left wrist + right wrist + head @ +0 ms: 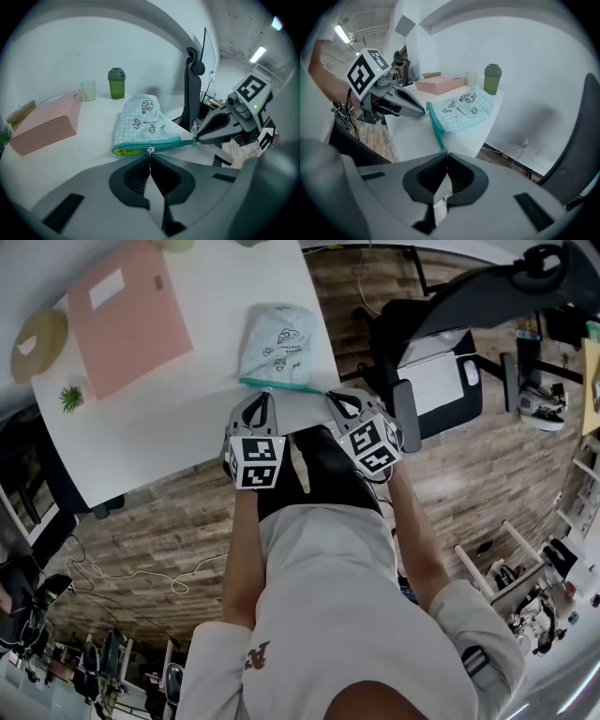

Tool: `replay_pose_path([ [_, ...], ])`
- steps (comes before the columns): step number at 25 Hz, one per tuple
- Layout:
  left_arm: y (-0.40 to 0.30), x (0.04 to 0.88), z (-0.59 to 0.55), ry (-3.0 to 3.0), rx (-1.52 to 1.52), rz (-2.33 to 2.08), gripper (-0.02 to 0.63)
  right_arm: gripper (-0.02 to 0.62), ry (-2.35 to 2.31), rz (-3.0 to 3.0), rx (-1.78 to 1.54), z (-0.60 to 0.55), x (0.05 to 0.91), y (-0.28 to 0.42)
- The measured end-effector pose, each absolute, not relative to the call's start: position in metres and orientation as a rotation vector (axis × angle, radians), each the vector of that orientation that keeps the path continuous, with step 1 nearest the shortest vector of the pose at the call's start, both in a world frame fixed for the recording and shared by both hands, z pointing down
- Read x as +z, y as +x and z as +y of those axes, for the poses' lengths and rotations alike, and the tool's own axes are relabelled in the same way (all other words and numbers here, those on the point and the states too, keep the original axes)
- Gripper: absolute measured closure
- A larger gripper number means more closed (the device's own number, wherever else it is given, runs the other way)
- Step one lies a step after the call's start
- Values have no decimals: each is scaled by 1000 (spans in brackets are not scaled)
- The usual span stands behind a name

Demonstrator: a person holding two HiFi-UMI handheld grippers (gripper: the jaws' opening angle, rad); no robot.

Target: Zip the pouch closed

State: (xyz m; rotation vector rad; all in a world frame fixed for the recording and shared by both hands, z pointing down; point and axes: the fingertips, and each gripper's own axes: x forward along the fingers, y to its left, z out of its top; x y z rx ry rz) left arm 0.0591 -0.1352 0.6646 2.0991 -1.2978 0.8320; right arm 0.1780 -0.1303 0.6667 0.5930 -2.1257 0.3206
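The pouch (pixel 279 341) lies at the table's (pixel 178 418) near edge. The left tool (pixel 150 158) is clamped on the zipper pull (pixel 150 150), and the right tool (pixel 446 154) pinches the pouch's right corner. The zip looks closed right of the pull; the left stretch gapes yellow.

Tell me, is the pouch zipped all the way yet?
Not yet. Done: the zip looks closed from the right gripper to the zipper pull. In hand: the left gripper pinches the pull in its jaws; the right gripper holds the pouch by its end. Left: the stretch past the pull gapes, showing yellow lining.
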Motion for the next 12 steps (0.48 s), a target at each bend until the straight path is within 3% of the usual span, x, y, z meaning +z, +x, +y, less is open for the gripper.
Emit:
replay_pose_path([
  [12,41,664,-137,2090,826,-1313,607,592,620,-2106,324,-132,667,179],
])
